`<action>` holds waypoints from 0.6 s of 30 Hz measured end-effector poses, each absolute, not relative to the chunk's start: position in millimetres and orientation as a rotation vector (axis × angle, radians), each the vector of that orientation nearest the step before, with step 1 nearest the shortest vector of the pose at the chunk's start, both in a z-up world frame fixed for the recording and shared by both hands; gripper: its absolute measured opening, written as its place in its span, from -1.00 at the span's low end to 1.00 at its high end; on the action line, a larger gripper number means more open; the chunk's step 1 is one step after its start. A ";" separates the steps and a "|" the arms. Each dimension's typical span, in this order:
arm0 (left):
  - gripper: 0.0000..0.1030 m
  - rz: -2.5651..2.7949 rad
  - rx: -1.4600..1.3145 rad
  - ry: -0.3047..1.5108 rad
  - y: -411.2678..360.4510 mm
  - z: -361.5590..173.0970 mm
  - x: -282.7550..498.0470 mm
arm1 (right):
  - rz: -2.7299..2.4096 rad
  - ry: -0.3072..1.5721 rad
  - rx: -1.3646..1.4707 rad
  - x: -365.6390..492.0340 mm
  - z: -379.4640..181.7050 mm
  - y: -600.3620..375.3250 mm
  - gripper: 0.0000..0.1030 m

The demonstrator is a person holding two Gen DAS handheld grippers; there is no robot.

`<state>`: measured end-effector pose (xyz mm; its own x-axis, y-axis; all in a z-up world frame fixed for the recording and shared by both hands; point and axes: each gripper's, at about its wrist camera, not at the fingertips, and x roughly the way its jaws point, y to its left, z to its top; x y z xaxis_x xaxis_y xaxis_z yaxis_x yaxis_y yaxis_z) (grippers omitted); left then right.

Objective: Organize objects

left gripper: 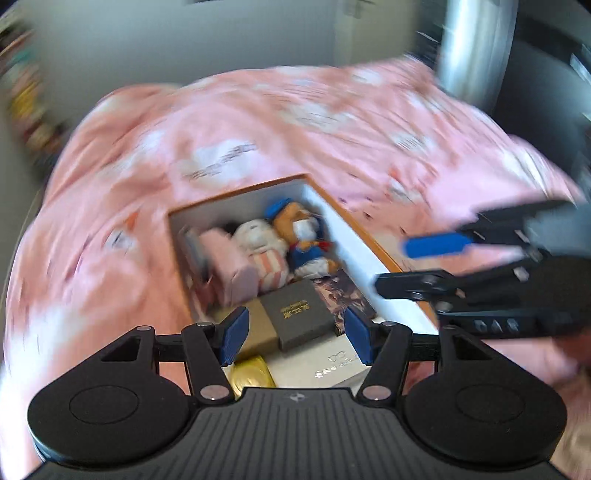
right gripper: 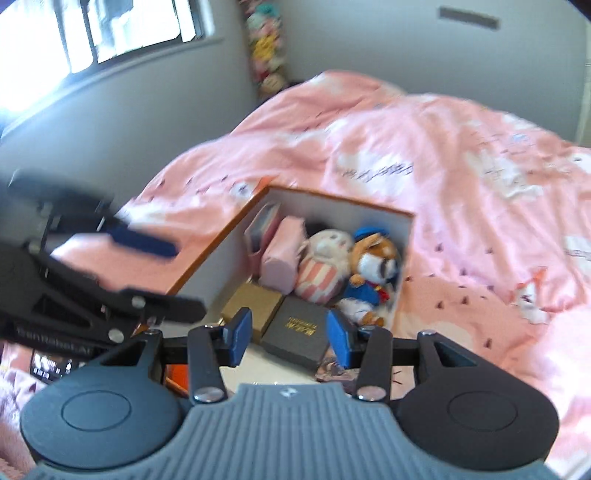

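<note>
A home bedroom is showing here: a pink patterned duvet (right gripper: pixel 443 177) is covering a bed, filling the view from twelve to three o'clock. A window (right gripper: pixel 110 33) is letting in daylight at ten o'clock, beside hanging plush toys (right gripper: pixel 266 48).

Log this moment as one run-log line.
left gripper: open, empty | right gripper: open, empty | both above box | box on pink bedspread | inside: plush toys, small boxes

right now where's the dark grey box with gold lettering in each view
Left wrist view: dark grey box low centre, between the left hand-held gripper's fingers.
Right wrist view: it sits low centre too.
Shared landmark: the blue-capped plush toy beyond it.
</note>
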<state>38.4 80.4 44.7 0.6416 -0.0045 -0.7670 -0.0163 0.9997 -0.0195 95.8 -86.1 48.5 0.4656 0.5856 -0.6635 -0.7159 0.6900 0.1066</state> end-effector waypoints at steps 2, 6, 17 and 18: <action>0.35 0.059 -0.102 0.834 76.5 58.2 14.3 | 0.779 0.710 -0.206 83.1 49.7 -93.0 -0.08; 0.35 0.094 -0.162 0.776 70.9 49.5 1.6 | 0.706 0.672 -0.207 65.5 46.0 -102.5 -0.08; 0.55 0.160 -0.128 0.673 70.3 32.5 -20.4 | 0.559 0.645 -0.179 55.4 33.3 -109.8 0.11; 0.55 0.155 -0.126 0.675 70.1 31.2 -19.9 | 0.561 0.649 -0.182 54.8 31.1 -108.1 0.12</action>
<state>-19.9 70.1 31.2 0.7697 0.1019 -0.6302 -0.1835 0.9808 -0.0655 54.8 -108.1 31.1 0.6546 0.4368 -0.6171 -0.5474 0.8368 0.0116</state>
